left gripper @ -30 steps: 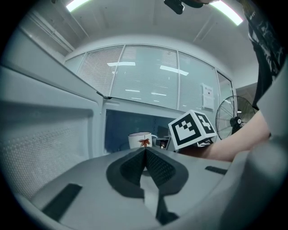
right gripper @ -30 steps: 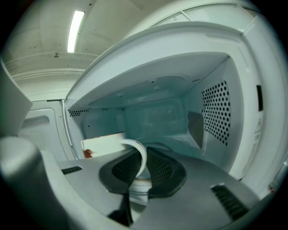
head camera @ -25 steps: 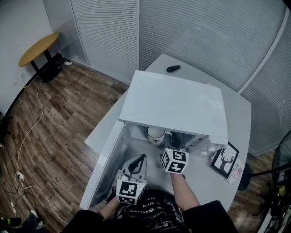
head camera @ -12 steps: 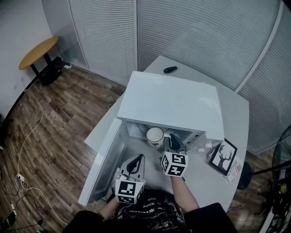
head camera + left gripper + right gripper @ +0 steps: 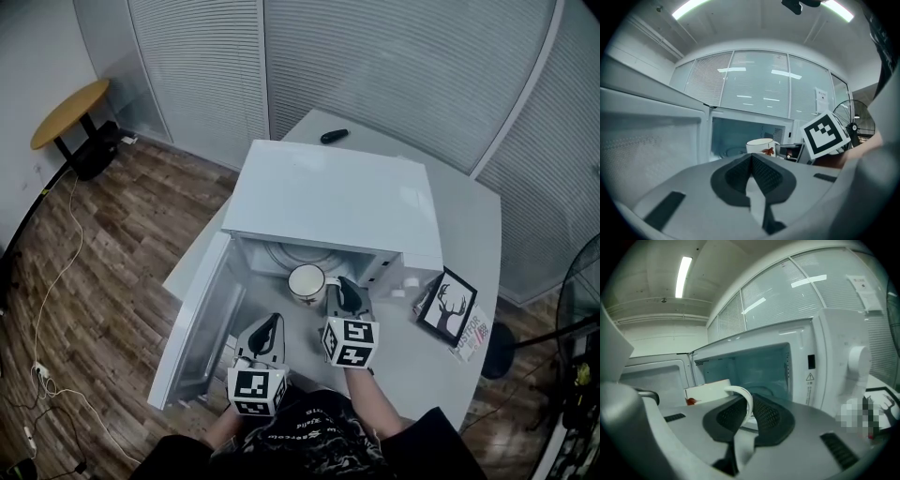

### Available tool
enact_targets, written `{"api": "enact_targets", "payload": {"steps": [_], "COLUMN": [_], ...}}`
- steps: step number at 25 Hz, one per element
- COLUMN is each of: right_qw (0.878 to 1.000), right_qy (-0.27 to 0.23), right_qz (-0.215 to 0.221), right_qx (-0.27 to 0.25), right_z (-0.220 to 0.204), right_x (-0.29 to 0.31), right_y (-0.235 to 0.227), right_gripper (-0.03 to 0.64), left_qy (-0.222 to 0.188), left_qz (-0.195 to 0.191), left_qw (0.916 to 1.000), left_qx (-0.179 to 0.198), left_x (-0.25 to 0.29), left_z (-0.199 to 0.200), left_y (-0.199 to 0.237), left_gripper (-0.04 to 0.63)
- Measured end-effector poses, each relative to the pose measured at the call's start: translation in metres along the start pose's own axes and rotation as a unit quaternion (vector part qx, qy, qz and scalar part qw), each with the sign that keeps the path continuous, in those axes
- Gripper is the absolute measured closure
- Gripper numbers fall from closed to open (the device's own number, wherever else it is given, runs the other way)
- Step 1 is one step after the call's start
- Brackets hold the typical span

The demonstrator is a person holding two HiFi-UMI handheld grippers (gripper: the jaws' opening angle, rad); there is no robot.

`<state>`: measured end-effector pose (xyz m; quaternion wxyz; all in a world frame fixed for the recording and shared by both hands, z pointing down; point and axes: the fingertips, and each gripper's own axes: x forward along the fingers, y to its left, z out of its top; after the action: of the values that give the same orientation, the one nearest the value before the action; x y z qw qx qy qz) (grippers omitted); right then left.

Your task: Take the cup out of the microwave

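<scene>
A white cup (image 5: 306,282) with a small red mark hangs just outside the mouth of the white microwave (image 5: 333,203), above the table. My right gripper (image 5: 343,291) is shut on the cup's handle (image 5: 743,401), which sits pinched between its dark pads. The cup body (image 5: 707,391) shows left of those pads, in front of the open cavity. My left gripper (image 5: 269,327) is shut and holds nothing, nearer me beside the open door (image 5: 195,322). From the left gripper view the cup (image 5: 762,146) stands ahead, with the right gripper's marker cube (image 5: 825,135) to its right.
A framed deer picture (image 5: 447,309) leans on the table (image 5: 473,225) right of the microwave, with a booklet under it. A dark remote (image 5: 332,136) lies at the table's far end. A round wooden side table (image 5: 67,106) stands far left; a fan (image 5: 583,319) at the right edge.
My right gripper has drawn back toward me with the cup, which went from inside the cavity's mouth to just outside it. The left gripper has barely shifted.
</scene>
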<state>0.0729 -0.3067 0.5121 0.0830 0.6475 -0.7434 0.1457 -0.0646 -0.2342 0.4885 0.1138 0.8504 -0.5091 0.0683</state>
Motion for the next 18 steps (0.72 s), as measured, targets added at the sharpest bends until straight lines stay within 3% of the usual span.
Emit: {"api": "enact_targets", "payload": {"steps": [18], "right_qw": [1.000], "right_qy": [-0.002], "right_qz": [0.005], "right_qx": [0.008], "right_z": [-0.014], "right_x": [-0.077], "right_y": [-0.032], "right_gripper": [0.574], "left_qy": [-0.009], "left_qz": [0.034], "left_qw": [0.9993], "left_qx": [-0.011], "left_x": [-0.036], "left_z": [-0.010], "left_y": [-0.047], "left_gripper": [0.589]}}
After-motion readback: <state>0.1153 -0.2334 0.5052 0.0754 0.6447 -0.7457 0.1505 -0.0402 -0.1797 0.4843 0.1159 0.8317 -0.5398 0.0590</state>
